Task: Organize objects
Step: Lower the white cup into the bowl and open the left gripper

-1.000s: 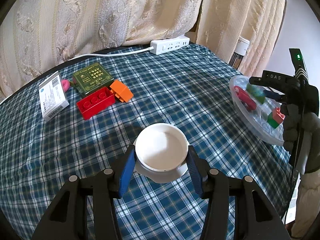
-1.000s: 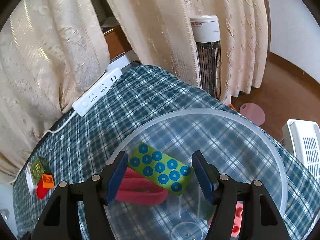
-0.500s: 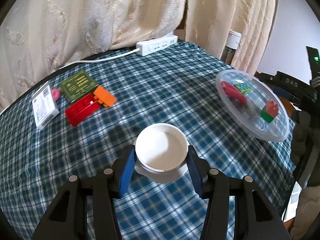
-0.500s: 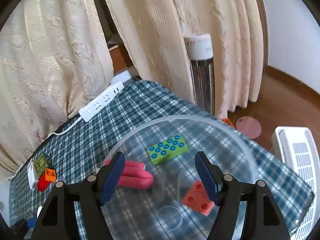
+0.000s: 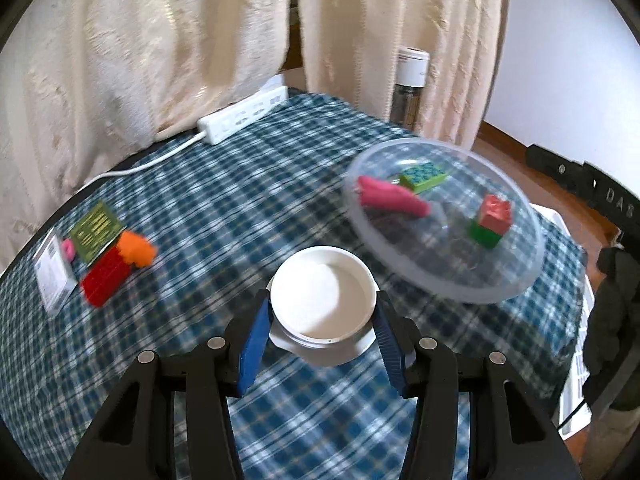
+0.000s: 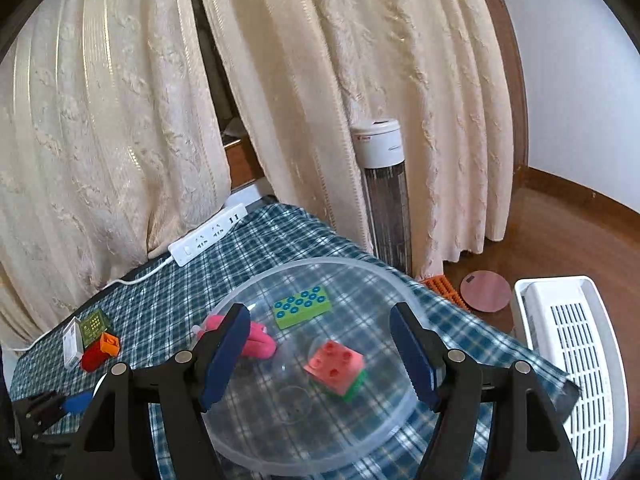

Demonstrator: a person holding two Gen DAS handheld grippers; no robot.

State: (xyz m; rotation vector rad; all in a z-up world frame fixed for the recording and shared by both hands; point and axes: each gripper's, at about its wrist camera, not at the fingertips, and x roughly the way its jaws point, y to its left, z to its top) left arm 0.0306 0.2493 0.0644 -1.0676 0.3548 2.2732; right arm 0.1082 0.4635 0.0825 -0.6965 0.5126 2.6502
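- Left wrist: left claw [image 5: 322, 330] still clamps the white bowl [image 5: 323, 305] above the plaid worktop [image 5: 224, 200]; the clear dish [image 5: 444, 220], cut off at the edge a second ago, now sits fully in view.
- Right wrist: right claw [image 6: 320, 354], empty, has just been opening and stands wide; the green brick [image 6: 302, 306], earlier between its pads, lies beyond them in the dish.

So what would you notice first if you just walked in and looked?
Probably the white bowl pinched in the left gripper over the blue checked tablecloth. Next, the big clear plastic dish near the table's right edge, holding a pink block, a green block and a pink toy.
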